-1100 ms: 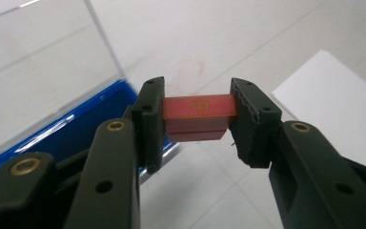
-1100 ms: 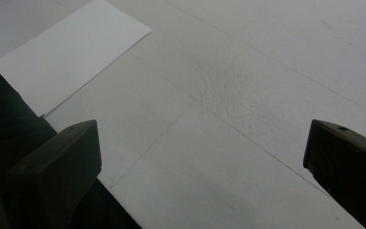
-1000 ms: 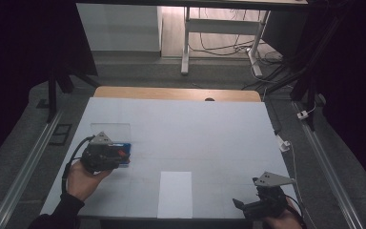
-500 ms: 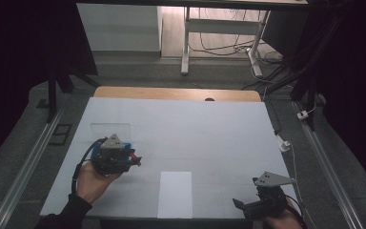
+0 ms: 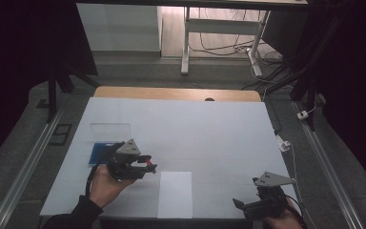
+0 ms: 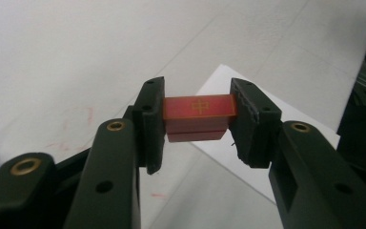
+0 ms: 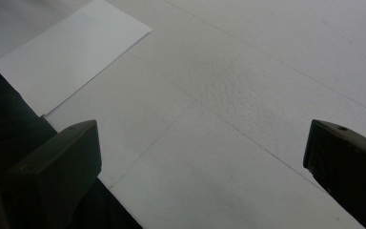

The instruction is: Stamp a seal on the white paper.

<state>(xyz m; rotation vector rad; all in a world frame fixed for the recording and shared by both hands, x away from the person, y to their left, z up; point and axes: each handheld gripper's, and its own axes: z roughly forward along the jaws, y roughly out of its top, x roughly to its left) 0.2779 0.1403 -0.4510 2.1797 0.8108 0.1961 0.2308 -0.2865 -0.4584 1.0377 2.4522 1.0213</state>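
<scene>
**Red block in L jaws, headed for the sheet**

L gripper [image 6: 198, 119] clamps a small red block [image 6: 199, 110] by its ends, held above the table [image 5: 209, 129], prob. so it can set down flat on the white sheet [image 5: 175, 193] nearby. Blue tray [image 5: 101, 152] sits behind the hand. R gripper [image 7: 202, 162] idles near the table's edge w/ jaws wide, nothing between.

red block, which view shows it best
The left gripper view: the red block sits close up, clamped between the left gripper jaws, its gold cross mark readable. The high view gives a small red speck at that gripper's tip.
</scene>
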